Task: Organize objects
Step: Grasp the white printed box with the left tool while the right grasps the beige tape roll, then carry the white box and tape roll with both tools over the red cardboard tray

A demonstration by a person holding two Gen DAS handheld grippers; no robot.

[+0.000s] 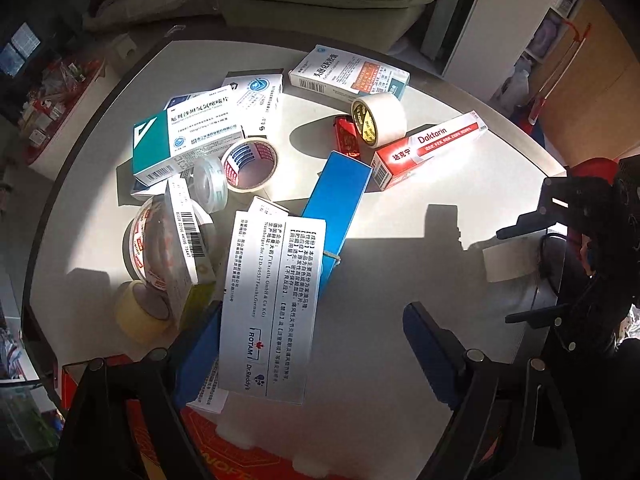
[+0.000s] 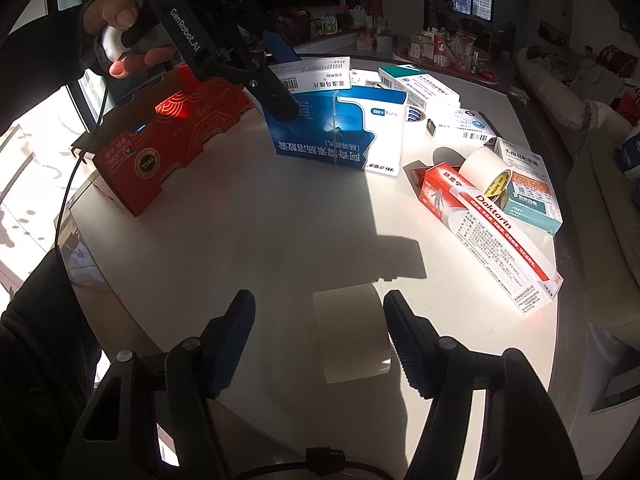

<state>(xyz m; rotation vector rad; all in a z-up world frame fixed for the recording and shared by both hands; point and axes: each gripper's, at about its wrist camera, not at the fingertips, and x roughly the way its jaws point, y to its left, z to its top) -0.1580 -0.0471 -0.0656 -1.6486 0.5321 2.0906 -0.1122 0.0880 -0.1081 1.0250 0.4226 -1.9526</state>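
Right gripper (image 2: 320,340) with jaws wide open and empty, bracketing the white tape roll (image 2: 352,334) lying on the tabletop (image 2: 240,240), its axis crosswise, nearer its right finger; left gripper (image 1: 312,344) open beside the blue box (image 2: 336,128).

Red-and-white Daktarin box (image 2: 496,232), blue-and-white medicine box (image 2: 340,132), cream tape roll (image 2: 350,334), red patterned carton (image 2: 168,140)

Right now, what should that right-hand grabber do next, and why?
Probably close. The right gripper is open with the white tape roll lying on the table between its two fingers, nearer the right one. Nothing is held yet, so squeezing on the roll seems the natural next step before lifting it.
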